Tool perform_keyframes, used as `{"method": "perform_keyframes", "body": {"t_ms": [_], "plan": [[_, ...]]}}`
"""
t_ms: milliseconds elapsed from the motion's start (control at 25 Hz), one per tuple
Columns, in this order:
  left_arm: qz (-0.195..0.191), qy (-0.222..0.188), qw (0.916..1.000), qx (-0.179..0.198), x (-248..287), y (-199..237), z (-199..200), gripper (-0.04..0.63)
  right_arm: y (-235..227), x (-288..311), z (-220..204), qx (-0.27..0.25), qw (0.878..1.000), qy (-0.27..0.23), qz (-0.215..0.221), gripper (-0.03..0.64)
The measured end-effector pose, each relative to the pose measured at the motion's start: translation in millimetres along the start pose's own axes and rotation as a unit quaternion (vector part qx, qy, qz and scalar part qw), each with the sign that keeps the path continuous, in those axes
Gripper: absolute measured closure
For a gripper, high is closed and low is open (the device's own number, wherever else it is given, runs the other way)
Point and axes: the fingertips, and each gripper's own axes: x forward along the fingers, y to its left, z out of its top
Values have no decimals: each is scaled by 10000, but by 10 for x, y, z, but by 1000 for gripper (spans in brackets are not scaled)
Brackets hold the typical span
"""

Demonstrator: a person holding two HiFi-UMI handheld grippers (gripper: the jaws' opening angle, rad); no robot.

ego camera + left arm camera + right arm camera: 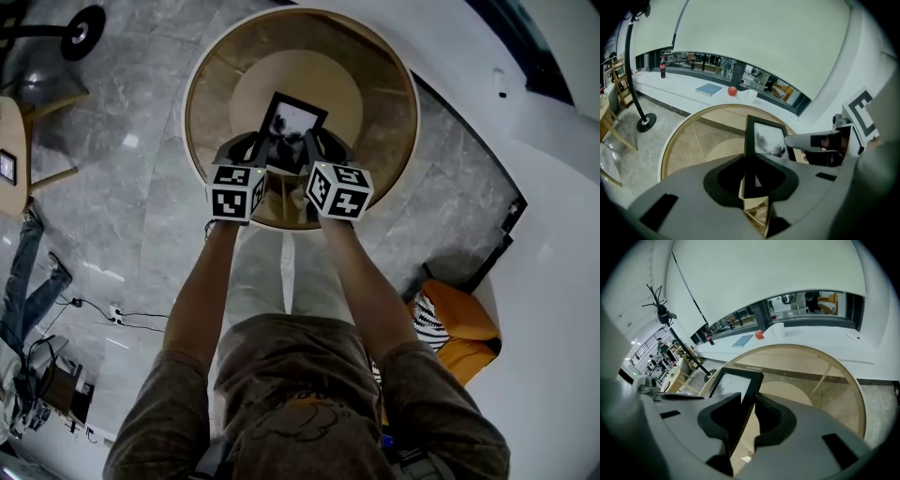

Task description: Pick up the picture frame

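Observation:
A black picture frame (292, 125) with a pale print hangs tilted above the round wooden table (386, 141). My left gripper (257, 152) is shut on the frame's left edge and my right gripper (312, 148) is shut on its right edge. In the left gripper view the frame (767, 138) rises edge-on from between the left gripper (752, 165) jaws, and the right gripper (820, 141) clamps the far side. In the right gripper view the frame (732, 384) runs down into the right gripper (747, 405) jaws. The frame's lower edge is hidden behind both grippers.
A coat stand's base (85, 27) stands on the grey floor at upper left. A white ledge beyond the table carries a bottle (662, 67), a blue book (708, 89) and a red ball (732, 91). A wooden side table (9, 159) is at left, an orange cushion (461, 330) at right.

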Motion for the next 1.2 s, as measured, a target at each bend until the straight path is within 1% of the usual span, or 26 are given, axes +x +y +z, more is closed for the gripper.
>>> {"method": "perform_keyframes", "body": {"t_ms": [280,440,680,920,1200], "plan": [[92,-427,9990,-20,-498,-232,600,514,241,-522,643,-200,9987,-457,120,511],[182,-739,9971,43,-870,-425,988,514,398,-916,1039,-333,9962,-765,255,511],[263,-1139,9929,204,-1444,-728,1407,514,642,-1522,1490,-566,9906,-1190,367,511],[377,-1587,9862,273,-2107,-1011,1768,514,961,-2183,1880,-760,9811,-1722,457,512],[502,-2120,9752,393,-2738,-1278,2066,514,1264,-2803,2192,-1048,9676,-2195,678,512]]}}
